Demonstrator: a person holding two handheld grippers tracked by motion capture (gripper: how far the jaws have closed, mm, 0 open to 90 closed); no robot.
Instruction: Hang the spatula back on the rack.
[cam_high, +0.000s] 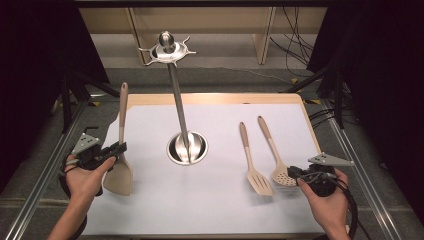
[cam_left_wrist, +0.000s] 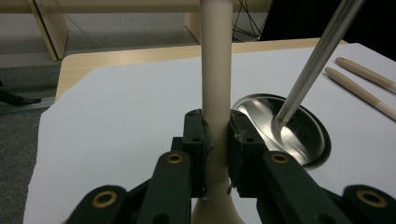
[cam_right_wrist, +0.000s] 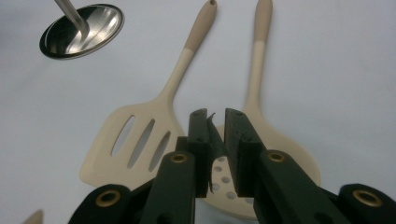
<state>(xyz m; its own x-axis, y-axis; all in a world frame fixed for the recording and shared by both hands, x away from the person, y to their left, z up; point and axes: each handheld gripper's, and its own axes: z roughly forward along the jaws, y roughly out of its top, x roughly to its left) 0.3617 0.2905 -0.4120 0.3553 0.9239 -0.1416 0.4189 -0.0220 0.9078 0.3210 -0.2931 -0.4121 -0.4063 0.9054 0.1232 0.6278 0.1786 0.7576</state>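
Note:
My left gripper (cam_high: 120, 148) is shut on the handle of a beige solid spatula (cam_high: 119, 176) at the left of the white mat. The spatula stands nearly upright, blade down, with its handle rising past the jaws. In the left gripper view the pads (cam_left_wrist: 240, 140) press on both sides of that handle (cam_left_wrist: 215, 70). At the right, my right gripper (cam_high: 291, 172) hovers at the head of a beige perforated skimmer (cam_high: 280, 172). Its jaws stand a narrow gap apart with nothing clamped (cam_right_wrist: 215, 116); the skimmer's holes (cam_right_wrist: 224, 179) show through the gap. A slotted turner (cam_right_wrist: 140, 140) lies just left of the skimmer.
A steel utensil stand has its round base (cam_high: 187, 148) at the mat's middle, and its pole rises to a crown of hooks (cam_high: 167, 50). The wooden table edge (cam_high: 215, 97) runs along the back. Metal frame rails (cam_high: 367, 190) flank both sides.

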